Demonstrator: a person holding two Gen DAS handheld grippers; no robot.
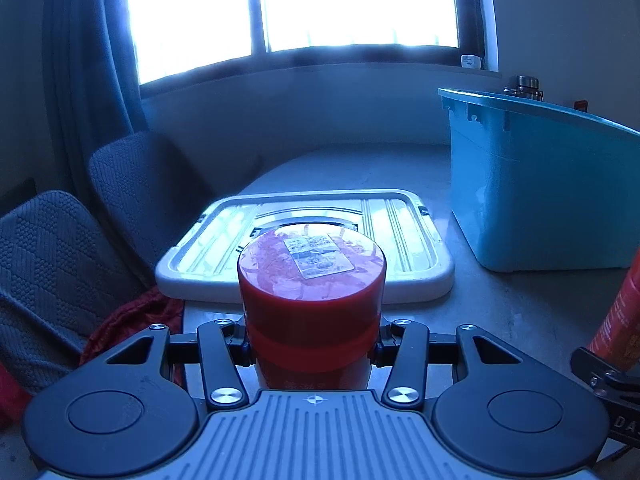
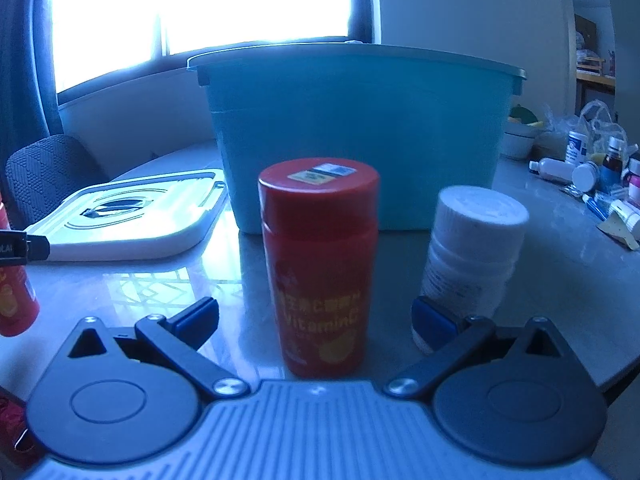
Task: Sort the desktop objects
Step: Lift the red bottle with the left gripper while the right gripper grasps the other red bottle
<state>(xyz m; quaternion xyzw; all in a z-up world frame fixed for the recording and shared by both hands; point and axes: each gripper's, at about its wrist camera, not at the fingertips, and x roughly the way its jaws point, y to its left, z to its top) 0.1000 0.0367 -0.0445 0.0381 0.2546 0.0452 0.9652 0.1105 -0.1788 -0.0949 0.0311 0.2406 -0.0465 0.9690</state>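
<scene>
— Between the right gripper [image 2: 316, 314] jaws: a red vitamin bottle [image 2: 319, 264], upright, cap up, on the worktop [image 2: 540, 280] before the blue bin [image 2: 360, 132]. Jaws wide, touching nothing.

— Left gripper [image 1: 312, 344]?

— Clamped on a second red bottle [image 1: 312, 300], long axis vertical, cap up, near the white lid [image 1: 400, 240] at the worktop's left edge. White bottle [image 2: 472, 248] stands beside the right jaw.

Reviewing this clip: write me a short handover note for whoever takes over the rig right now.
Left gripper: shut on a red bottle, in front of the white lid.
Right gripper: open, jaws either side of the red vitamin bottle, not gripping.
White bottle stands beside it; blue bin behind, lid off.
Done: one bottle picked.
Left: bin both red bottles, then the white one.
</scene>
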